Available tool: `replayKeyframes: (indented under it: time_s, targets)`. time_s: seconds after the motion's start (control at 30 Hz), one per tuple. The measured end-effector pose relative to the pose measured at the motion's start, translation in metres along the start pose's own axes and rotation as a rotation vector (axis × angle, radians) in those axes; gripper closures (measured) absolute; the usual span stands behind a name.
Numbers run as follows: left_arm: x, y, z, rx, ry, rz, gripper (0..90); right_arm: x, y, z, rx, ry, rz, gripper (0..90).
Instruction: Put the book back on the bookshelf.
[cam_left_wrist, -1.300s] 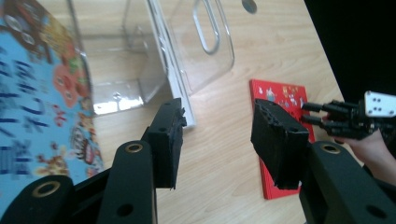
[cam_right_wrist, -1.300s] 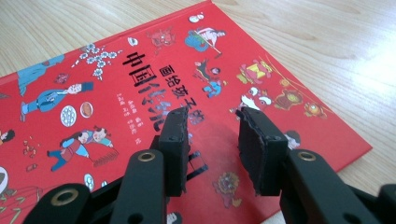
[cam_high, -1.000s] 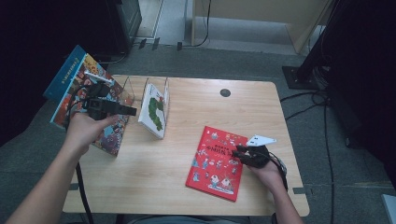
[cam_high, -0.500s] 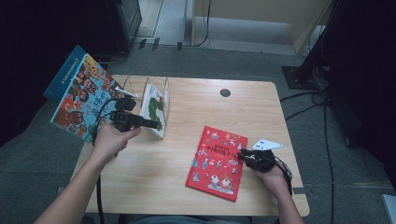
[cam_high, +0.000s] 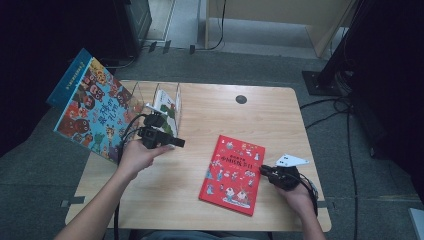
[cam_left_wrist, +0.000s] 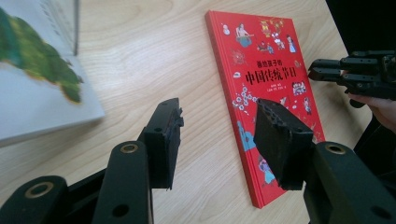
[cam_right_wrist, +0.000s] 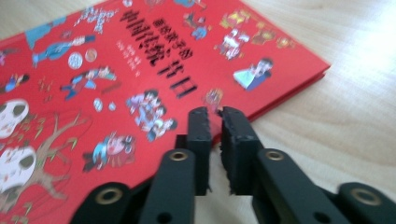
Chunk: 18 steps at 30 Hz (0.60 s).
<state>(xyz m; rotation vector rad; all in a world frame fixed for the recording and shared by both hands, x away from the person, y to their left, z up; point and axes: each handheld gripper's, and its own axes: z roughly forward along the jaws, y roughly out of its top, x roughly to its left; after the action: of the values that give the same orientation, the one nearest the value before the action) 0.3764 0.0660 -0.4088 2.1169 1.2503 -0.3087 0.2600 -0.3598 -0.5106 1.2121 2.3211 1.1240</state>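
A red picture book (cam_high: 232, 172) lies flat on the wooden table (cam_high: 225, 120). My right gripper (cam_high: 262, 170) hovers at its right edge. In the right gripper view its jaws (cam_right_wrist: 214, 114) have just been closing to a narrow slit over the book's (cam_right_wrist: 116, 70) border, with nothing between them. My left gripper (cam_high: 177, 142) sits beside the clear rack (cam_high: 145, 95), pointing right. Seen in the left gripper view it stands open (cam_left_wrist: 217, 112) and empty, facing the red book (cam_left_wrist: 266, 84) and the right gripper (cam_left_wrist: 313, 70).
A large colourful book (cam_high: 90, 112) leans out past the table's left edge. A white book with a green picture (cam_high: 167, 107) stands in the rack. A small black hole (cam_high: 241, 99) marks the table's far side. Cables and dark equipment lie on the floor.
My left gripper has moved right and down, away from the large colourful book and onto the table side. The right gripper's jaws have drawn together by the red book's edge.
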Motion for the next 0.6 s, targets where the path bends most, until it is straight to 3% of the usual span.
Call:
replayKeyframes:
  time_s: [0.13,0.47,0.6]
  targets:
    - [0.000,-0.003,0.008,0.003,-0.003,0.003,52.5,0.003,-0.003,0.000,0.029,0.010,-0.025,87.7]
    - [0.001,-0.014,0.025,0.027,-0.002,0.009,61.2,0.005,-0.003,0.000,0.032,0.013,-0.002,90.0]
    - [0.002,-0.019,0.029,0.022,-0.004,0.011,63.6,0.009,-0.002,0.004,0.026,0.041,-0.004,90.0]
